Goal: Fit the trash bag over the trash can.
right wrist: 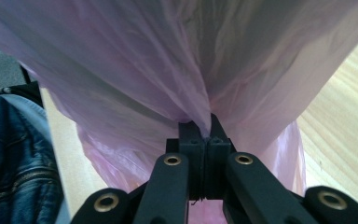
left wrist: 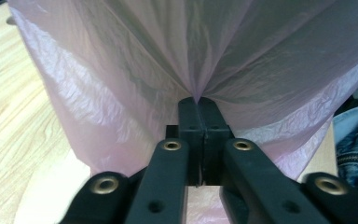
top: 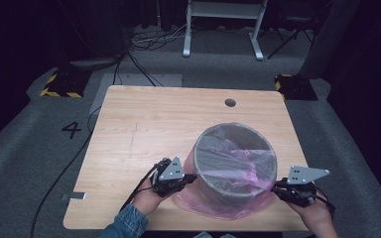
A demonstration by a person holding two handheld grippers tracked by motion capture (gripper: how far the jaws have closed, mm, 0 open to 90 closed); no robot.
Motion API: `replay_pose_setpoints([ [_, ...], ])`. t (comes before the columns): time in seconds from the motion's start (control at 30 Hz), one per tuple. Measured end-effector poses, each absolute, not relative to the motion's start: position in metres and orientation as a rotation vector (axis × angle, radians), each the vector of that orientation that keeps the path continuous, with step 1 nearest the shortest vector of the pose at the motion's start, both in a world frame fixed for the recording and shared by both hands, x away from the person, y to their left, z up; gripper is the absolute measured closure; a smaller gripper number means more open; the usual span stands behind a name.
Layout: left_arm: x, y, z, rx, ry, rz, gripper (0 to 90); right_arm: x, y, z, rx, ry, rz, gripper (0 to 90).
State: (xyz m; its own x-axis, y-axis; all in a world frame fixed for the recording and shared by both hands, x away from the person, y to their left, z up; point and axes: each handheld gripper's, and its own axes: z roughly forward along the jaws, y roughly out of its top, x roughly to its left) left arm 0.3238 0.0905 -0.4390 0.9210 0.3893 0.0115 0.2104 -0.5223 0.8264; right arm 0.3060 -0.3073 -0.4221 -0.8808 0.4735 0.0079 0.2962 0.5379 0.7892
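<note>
A grey bin (top: 235,163) is standing on the near right part of the wooden table (top: 144,134), with a pink bag (top: 238,166) draped over it. The left tongs (top: 191,177) are pinching the bag (left wrist: 135,70) at the bin's left side, the right tongs (top: 276,187) clamping the bag (right wrist: 158,60) on the opposite side.

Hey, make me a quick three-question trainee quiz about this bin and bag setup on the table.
1. True or false: both claws are shut on the bag.
2. Which side of the bin does the left claw pinch: A its left, B its right, C its far rim?
3. What colour is the bag?

Key: 1 true, as the left claw and the right claw each pinch film. 2 A. 3 pink.
</note>
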Motion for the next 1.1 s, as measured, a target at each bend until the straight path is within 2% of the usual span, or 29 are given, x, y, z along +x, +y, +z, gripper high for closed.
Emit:
replay_pose_setpoints([
  [0.23,0.329,0.098,-0.446,2.134,0.465,0.247,90.0,0.311,-0.317,-0.433,0.696,2.546,1.354,89.0],
  [0.27,0.328,0.098,-0.446,2.134,0.459,0.24,90.0,0.311,-0.319,-0.434,0.699,2.541,1.357,86.5],
  [0.3,0.327,0.099,-0.446,2.122,0.445,0.223,90.0,0.31,-0.321,-0.435,0.705,2.531,1.356,78.7],
  [0.33,0.327,0.1,-0.447,2.094,0.438,0.206,81.1,0.309,-0.324,-0.436,0.71,2.509,1.363,65.4],
  [0.37,0.326,0.101,-0.447,2.081,0.439,0.198,63.4,0.308,-0.326,-0.436,0.708,2.495,1.39,54.2],
  [0.43,0.325,0.106,-0.447,2.081,0.455,0.21,46.0,0.307,-0.332,-0.436,0.705,2.508,1.423,42.0],
  [0.47,0.326,0.109,-0.447,2.092,0.473,0.219,40.8,0.306,-0.335,-0.435,0.719,2.498,1.426,35.4],
  [0.5,0.327,0.113,-0.448,2.105,0.503,0.234,39.3,0.305,-0.339,-0.433,0.749,2.482,1.429,31.7],
  [0.57,0.328,0.123,-0.451,2.097,0.564,0.25,38.9,0.303,-0.346,-0.43,0.776,2.487,1.467,30.1],
  [0.67,0.328,0.139,-0.456,2.081,0.64,0.257,38.6,0.301,-0.356,-0.428,0.991,2.495,1.532,25.0],
  [0.73,0.328,0.149,-0.459,2.091,0.683,0.292,38.4,0.3,-0.36,-0.423,0.925,2.476,1.513,24.2],
  [0.83,0.329,0.161,-0.465,2.121,0.773,0.381,38.2,0.298,-0.364,-0.414,0.897,2.451,1.456,17.9],
  [0.97,0.335,0.178,-0.472,2.141,0.927,0.436,37.3,0.3,-0.368,-0.404,1.067,2.356,1.325,2.9],
  [1.1,0.338,0.196,-0.478,2.144,0.988,0.465,37.3,0.302,-0.37,-0.392,1.106,2.346,1.379,0.0],
])
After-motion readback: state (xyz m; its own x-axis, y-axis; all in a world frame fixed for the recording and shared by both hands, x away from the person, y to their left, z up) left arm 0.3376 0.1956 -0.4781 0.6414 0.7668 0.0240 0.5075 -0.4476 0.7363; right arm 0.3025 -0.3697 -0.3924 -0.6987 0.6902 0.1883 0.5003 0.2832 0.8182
